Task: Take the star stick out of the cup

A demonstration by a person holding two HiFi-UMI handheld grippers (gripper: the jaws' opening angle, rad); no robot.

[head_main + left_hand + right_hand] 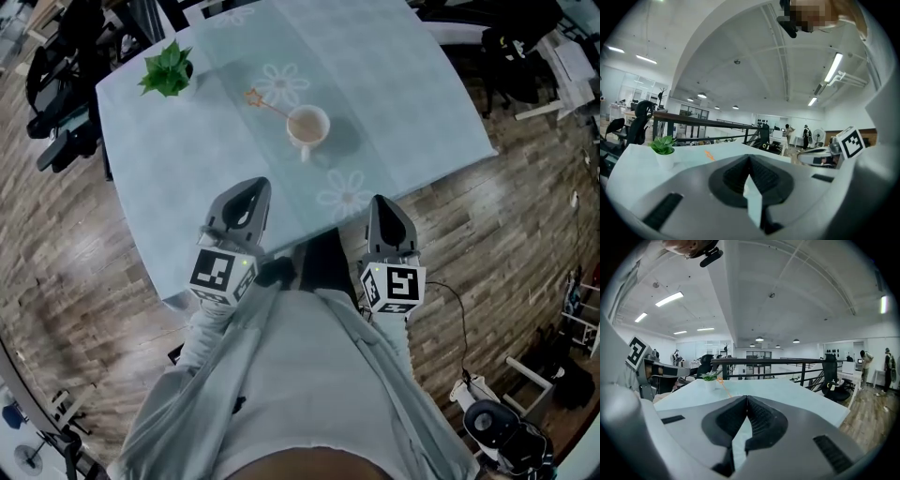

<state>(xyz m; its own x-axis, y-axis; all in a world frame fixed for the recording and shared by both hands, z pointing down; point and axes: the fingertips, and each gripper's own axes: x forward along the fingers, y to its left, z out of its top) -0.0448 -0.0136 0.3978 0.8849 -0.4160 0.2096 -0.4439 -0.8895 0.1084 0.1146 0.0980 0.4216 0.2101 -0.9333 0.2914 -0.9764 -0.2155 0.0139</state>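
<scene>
A white cup [307, 127] stands near the middle of the pale blue table [412, 103]. An orange star stick [265, 101] leans out of the cup to the upper left. My left gripper [253, 189] hovers at the table's near edge, shut and empty. My right gripper [380, 202] is beside it to the right, also shut with nothing held. Both are well short of the cup. In the left gripper view the jaws [750, 160] meet and the star stick [708, 155] shows far off. In the right gripper view the shut jaws [747, 399] hide the cup, with the stick [723, 383] rising above them.
A small potted plant [169, 70] stands at the table's far left corner, also visible as the plant [663, 146] and the plant [710, 376]. Office chairs and bags [56, 84] crowd the floor left of the table. A black railing [787, 363] runs behind it.
</scene>
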